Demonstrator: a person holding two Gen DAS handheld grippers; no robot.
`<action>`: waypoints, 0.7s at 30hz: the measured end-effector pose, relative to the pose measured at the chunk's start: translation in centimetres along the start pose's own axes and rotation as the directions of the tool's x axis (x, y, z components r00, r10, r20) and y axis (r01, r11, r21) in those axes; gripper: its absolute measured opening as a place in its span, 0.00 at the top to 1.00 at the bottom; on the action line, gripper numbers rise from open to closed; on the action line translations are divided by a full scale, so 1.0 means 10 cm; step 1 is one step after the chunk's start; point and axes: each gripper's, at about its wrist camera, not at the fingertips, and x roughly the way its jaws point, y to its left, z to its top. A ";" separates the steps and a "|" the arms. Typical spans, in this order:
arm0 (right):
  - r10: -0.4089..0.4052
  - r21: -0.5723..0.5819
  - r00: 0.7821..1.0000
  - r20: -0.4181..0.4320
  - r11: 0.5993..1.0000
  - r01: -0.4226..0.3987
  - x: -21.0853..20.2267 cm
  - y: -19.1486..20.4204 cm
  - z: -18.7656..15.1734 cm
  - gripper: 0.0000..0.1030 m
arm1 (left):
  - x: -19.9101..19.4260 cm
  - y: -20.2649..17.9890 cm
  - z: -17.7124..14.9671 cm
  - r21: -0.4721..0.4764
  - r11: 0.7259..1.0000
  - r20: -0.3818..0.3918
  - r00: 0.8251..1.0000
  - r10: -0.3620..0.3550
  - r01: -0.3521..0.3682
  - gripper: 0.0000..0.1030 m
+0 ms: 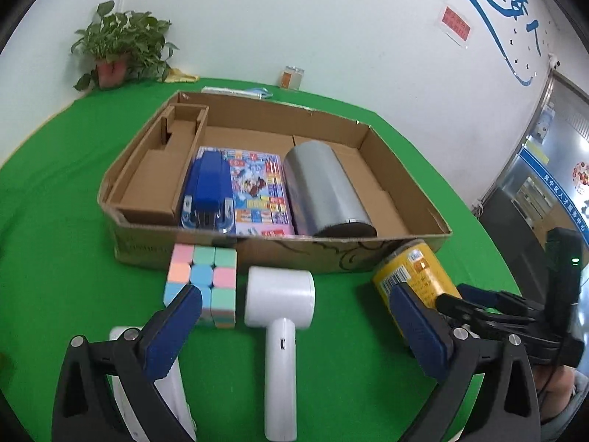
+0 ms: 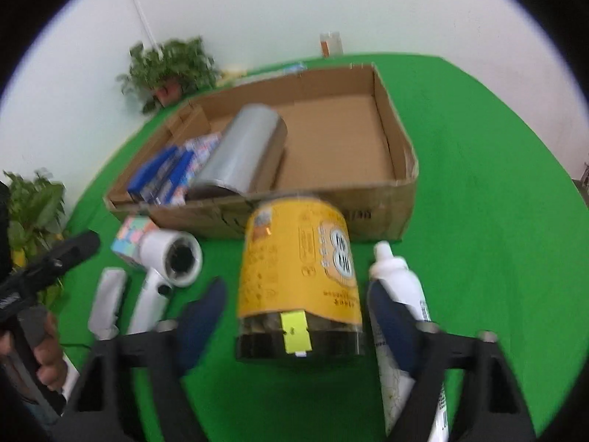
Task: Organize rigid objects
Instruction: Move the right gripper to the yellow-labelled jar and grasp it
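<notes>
A cardboard box [image 1: 206, 248] [image 2: 403, 154] on the green table holds a blue stapler [image 1: 208, 188], a colourful book [image 1: 257, 188] and a silver cylinder [image 1: 324, 184] [image 2: 243, 151]. In front of it lie a pastel cube [image 1: 200, 283], a white hair dryer [image 1: 279, 309] [image 2: 165, 261] and a yellow can [image 1: 416, 276] [image 2: 298, 276]. My left gripper [image 1: 294, 328] is open above the dryer handle. My right gripper [image 2: 294, 316] is open, its fingers either side of the yellow can, apart from it.
A white bottle [image 2: 401, 294] lies right of the can, against my right finger. A white flat device [image 2: 106, 298] [image 1: 173, 390] lies left of the dryer. Potted plants [image 1: 117, 48] [image 2: 169, 66] and a small jar [image 1: 292, 77] stand at the table's back.
</notes>
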 end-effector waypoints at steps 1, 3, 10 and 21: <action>0.000 -0.004 1.000 0.012 1.000 0.000 -0.01 0.01 -0.02 0.37 | 0.00 0.00 -0.02 -0.003 1.000 -0.010 1.000 -0.012 0.012 0.00; -0.005 -0.019 1.000 0.011 1.000 0.005 -0.04 0.04 -0.05 0.38 | -0.01 -0.03 -0.06 -0.003 0.999 -0.034 0.999 -0.041 0.041 0.00; 0.011 -0.092 1.000 0.018 0.996 -0.010 -0.32 0.19 -0.28 0.56 | 0.13 -0.22 -0.20 -0.049 0.967 -0.162 0.954 -0.254 0.249 0.01; 0.210 0.097 0.977 -0.023 0.974 -0.207 -0.20 -0.10 -0.16 0.37 | 0.36 -0.30 -0.17 -0.121 0.946 -0.228 0.919 -0.321 0.300 0.01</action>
